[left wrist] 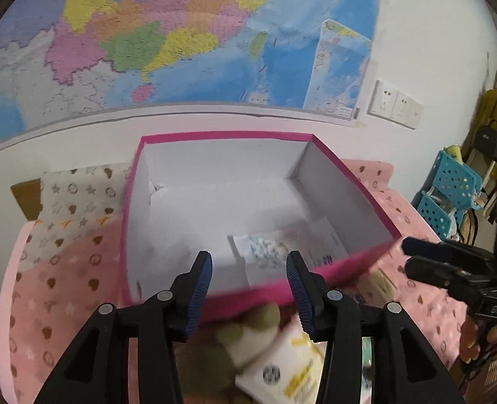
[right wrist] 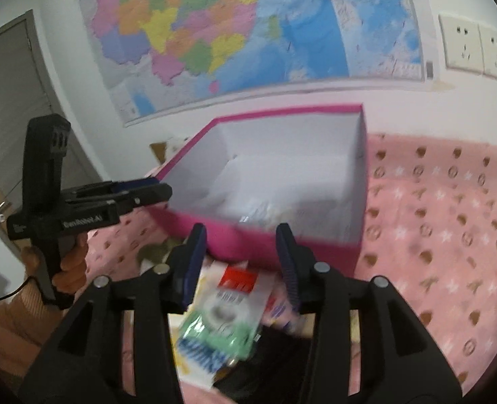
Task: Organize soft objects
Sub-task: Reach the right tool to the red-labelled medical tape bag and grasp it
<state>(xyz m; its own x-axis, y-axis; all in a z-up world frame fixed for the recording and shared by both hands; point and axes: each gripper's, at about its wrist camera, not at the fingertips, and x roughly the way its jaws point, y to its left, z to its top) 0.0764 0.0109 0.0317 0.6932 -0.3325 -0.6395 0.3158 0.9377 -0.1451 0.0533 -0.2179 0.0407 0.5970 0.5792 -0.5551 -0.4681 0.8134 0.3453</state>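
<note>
While both pairs of tongs, left tongs [left wrist: 248, 269] and right tongs [right wrist: 240, 245], stand released with nothing between them, the soft things lie nearest: a green plush toy [left wrist: 248, 333] beside a white packet [left wrist: 282, 367], and a green-and-white pouch [right wrist: 221, 320] (blurred, perhaps wipes). Just beyond, the pink box [left wrist: 356, 262] on the pink blanket [right wrist: 433, 235] already holds one flat pack [left wrist: 272, 249]. Best to drop low, pinch one item mid-body, and lift clear of the near wall.

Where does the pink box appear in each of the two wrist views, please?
Left wrist: the pink box fills the centre, just beyond the left gripper.
Right wrist: the pink box sits centre, angled, beyond the right gripper.
Shared landmark: wall map above it.
</note>
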